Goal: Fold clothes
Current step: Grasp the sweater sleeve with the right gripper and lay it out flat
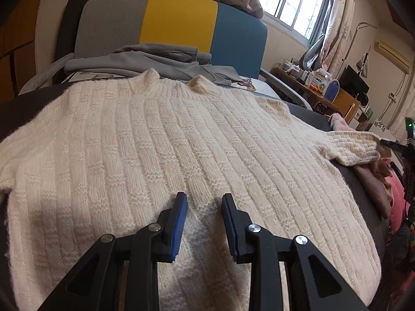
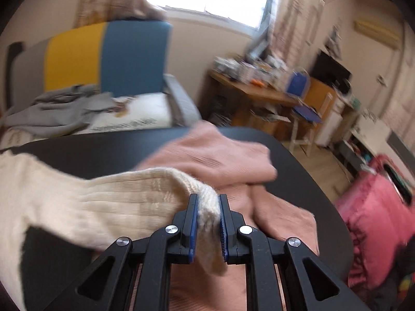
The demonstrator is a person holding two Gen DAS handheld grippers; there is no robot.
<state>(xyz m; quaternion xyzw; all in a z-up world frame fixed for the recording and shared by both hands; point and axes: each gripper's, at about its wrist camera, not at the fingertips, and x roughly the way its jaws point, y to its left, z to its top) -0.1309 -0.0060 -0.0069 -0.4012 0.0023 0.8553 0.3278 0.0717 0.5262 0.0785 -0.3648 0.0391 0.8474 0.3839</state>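
A cream knitted sweater point(image 1: 166, 142) lies spread flat on a dark table point(image 1: 28, 106), collar toward the far side. My left gripper point(image 1: 205, 199) is open and empty, just above the sweater's lower middle. The sweater's right sleeve point(image 1: 355, 147) stretches out to the right. My right gripper point(image 2: 208, 199) is shut on the cuff of that cream sleeve point(image 2: 109, 199) and holds it a little above a pink garment point(image 2: 223, 155) on the table. The right wrist view is blurred by motion.
A grey garment point(image 1: 153, 62) lies on a grey, yellow and blue chair point(image 1: 179, 23) behind the table. The pink clothes pile point(image 1: 376, 181) sits at the table's right end. A pink bag point(image 2: 376, 215) stands on the floor to the right. A cluttered wooden desk point(image 2: 259, 90) stands by the window.
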